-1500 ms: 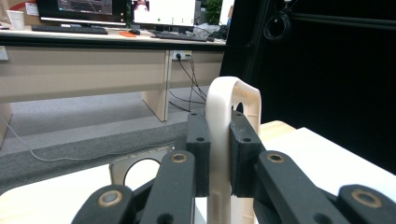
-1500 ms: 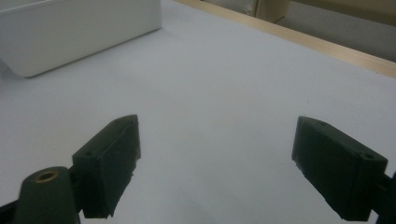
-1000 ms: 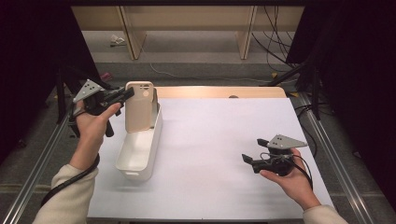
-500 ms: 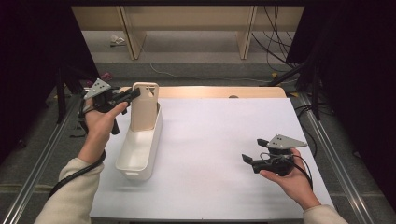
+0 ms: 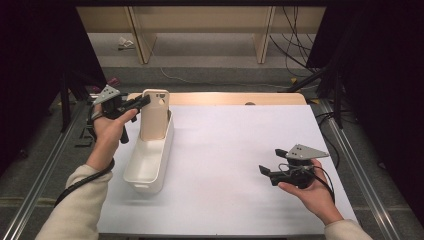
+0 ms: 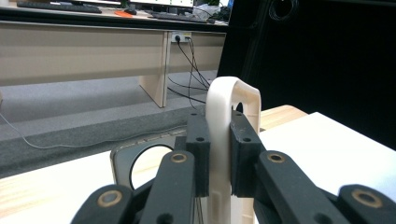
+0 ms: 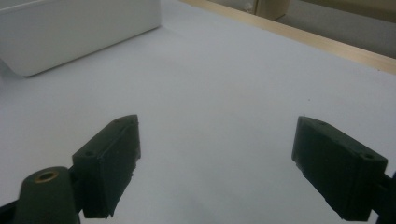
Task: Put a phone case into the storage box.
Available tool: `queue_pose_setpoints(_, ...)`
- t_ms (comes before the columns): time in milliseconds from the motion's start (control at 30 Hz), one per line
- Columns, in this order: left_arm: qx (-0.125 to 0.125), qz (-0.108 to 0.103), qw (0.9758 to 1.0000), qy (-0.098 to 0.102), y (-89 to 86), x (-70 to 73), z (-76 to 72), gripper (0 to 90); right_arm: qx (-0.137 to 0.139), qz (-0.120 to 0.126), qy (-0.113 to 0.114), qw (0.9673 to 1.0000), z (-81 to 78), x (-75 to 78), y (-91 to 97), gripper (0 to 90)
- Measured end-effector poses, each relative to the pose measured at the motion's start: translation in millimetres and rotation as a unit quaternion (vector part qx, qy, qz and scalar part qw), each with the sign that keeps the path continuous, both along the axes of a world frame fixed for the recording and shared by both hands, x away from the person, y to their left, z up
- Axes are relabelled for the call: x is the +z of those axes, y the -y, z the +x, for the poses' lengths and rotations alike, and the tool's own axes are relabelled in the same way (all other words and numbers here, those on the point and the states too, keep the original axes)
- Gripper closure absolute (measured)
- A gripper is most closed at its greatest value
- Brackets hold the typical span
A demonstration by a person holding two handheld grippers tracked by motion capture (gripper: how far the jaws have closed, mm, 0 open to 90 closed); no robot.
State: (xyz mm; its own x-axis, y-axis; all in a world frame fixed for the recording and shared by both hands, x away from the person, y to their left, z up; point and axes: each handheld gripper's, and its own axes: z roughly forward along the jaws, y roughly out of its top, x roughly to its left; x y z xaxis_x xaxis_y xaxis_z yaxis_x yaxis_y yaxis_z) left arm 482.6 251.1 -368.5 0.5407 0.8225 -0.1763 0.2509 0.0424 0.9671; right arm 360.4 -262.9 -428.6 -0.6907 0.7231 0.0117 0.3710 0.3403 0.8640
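At upper left of the high view, the left gripper (image 5: 141, 101) pinches a beige phone case (image 5: 155, 114) (upright in a white bin (image 5: 150, 160)); at lower right, the right gripper (image 5: 266, 172) hovers, jaws spread wide.

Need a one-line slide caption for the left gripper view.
Left hand-held gripper clamps the edge of an upright cream phone case above the wooden table edge.

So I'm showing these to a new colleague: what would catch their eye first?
Probably the cream phone case standing upright at the far end of the white bin on the table's left side, with the left gripper shut on its edge. Next, the right gripper, held in a hand over the bare white table at the right, its fingers wide apart with nothing between them.
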Motion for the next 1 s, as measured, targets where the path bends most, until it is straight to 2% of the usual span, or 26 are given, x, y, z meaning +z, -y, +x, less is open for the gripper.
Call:
queue_pose_setpoints(200, -0.003, 0.006, 1.0, 0.002, 2.3, -0.7, 3.9, 80.5, 0.0, 0.0, -0.001, 1.0, 0.1, -0.2, 0.0, 16.2)
queue_pose_setpoints(1000, -0.005, 0.024, 0.9996, -0.013, 7.4, -7.8, 17.6, 80.4, 0.001, 0.003, -0.002, 1.0, 0.3, -0.6, 0.1, 16.2)
